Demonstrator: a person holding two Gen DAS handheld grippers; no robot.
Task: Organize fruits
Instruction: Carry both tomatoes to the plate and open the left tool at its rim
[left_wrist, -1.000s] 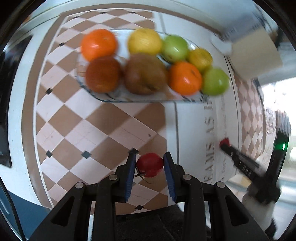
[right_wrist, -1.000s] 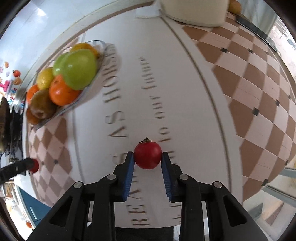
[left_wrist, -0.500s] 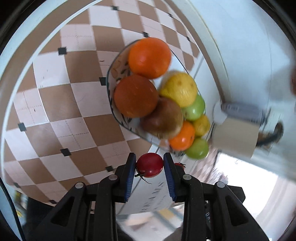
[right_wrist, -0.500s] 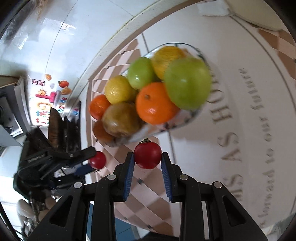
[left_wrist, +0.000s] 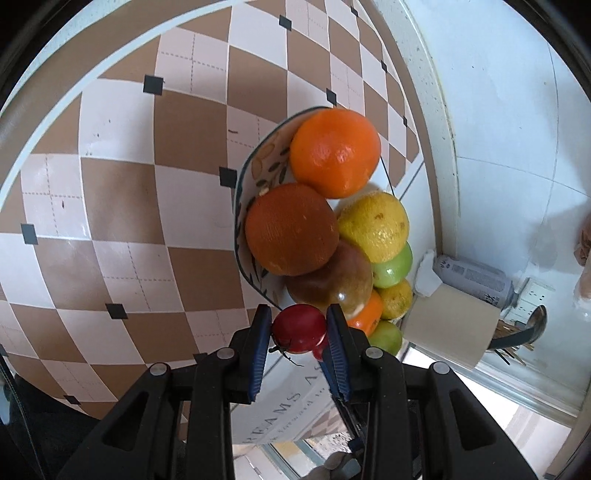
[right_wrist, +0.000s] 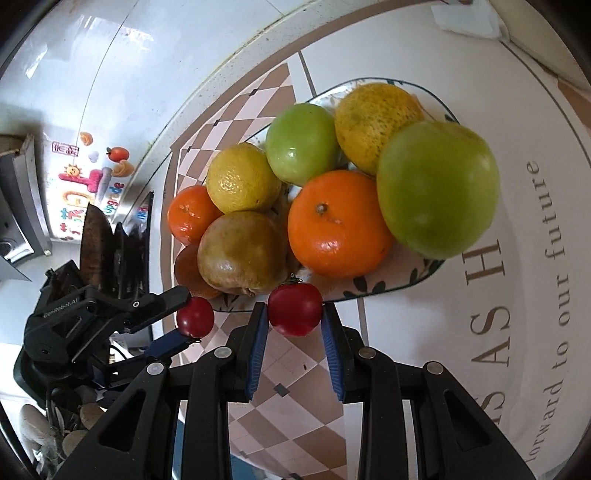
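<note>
Two small red tomatoes, one clamped in the left gripper (left_wrist: 299, 330), one in the right gripper (right_wrist: 294, 315). Ahead of both jaws, the leaf-patterned oval ceramic plate (right_wrist: 373, 286) carries eight fruits: three orange, two yellow, two green, one brown. Brown-and-cream checkered tablecloth (left_wrist: 122, 192) underneath, white tiled wall (right_wrist: 122, 74) behind.

Two tomatoes (right_wrist: 294, 308) (right_wrist: 195, 317), one per gripper (right_wrist: 295, 332) (right_wrist: 181, 321). One plate (right_wrist: 388, 286). On it: three oranges (right_wrist: 338, 225), two green apples (right_wrist: 437, 188), two lemons (right_wrist: 242, 177), one brown pear (right_wrist: 240, 253).
</note>
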